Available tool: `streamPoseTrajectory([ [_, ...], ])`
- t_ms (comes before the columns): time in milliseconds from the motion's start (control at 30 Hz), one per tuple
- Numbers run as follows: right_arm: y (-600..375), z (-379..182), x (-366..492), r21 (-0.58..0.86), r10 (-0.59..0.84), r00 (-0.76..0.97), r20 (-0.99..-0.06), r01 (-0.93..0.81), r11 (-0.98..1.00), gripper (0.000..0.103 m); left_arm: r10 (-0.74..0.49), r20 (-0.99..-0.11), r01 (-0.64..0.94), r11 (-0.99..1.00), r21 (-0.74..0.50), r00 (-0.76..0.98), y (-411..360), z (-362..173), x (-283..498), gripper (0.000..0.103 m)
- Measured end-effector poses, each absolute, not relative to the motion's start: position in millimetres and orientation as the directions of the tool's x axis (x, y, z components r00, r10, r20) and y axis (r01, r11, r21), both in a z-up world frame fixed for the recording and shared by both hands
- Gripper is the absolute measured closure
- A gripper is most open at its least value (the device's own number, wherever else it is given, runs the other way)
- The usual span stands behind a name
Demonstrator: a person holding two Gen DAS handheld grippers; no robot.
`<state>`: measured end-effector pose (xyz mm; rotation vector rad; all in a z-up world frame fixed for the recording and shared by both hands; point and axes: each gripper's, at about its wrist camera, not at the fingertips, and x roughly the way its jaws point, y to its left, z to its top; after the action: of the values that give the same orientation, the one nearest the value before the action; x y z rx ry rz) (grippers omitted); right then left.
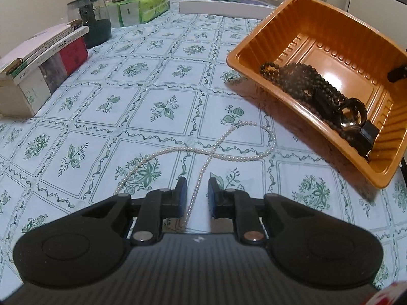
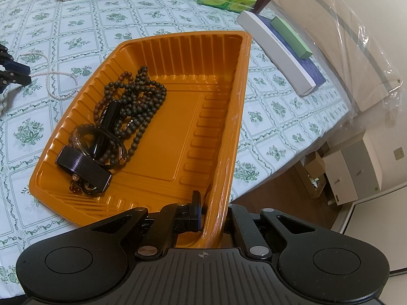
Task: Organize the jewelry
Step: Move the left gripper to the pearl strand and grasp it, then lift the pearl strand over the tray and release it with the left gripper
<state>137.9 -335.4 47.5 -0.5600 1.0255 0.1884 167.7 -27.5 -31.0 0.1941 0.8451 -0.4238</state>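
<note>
The left gripper (image 1: pixel 197 193) tilts down over the tablecloth (image 1: pixel 162 76), jaws slightly apart, with a strand of the pearl necklace (image 1: pixel 223 137) running between its blue pads (image 1: pixel 182 195) — neither pad presses on it. The necklace loops on the cloth just beside the orange tray (image 1: pixel 330 38). The right gripper (image 2: pixel 213 211) points steeply down and is clamped on the tray's near wall (image 2: pixel 229 137), holding that side raised. Inside the tray, the dark bead strings (image 2: pixel 137 101) and bracelets (image 2: pixel 99 142) lie gathered toward the side nearest the necklace.
</note>
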Motion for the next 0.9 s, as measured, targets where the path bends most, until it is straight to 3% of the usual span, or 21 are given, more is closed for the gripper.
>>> streamPoseTrajectory([
  [167,-336,47,138,-0.352,-0.108,0.517,-0.849,-0.400,0.846,0.099,-0.290,-0.763,0.440,0.898,-0.008,0.578,-26,-31,166,0.102],
  [333,-336,48,137,-0.353,-0.108,0.518,-0.849,-0.402,0.845,0.099,-0.265,-0.760,0.438,0.899,0.029,0.594,-24,-20,161,0.102],
  [900,-336,48,137,-0.354,-0.108,0.519,-0.848,-0.402,0.845,0.099,-0.313,-0.618,0.408,0.913,0.014,0.721,5,90,161,0.102],
])
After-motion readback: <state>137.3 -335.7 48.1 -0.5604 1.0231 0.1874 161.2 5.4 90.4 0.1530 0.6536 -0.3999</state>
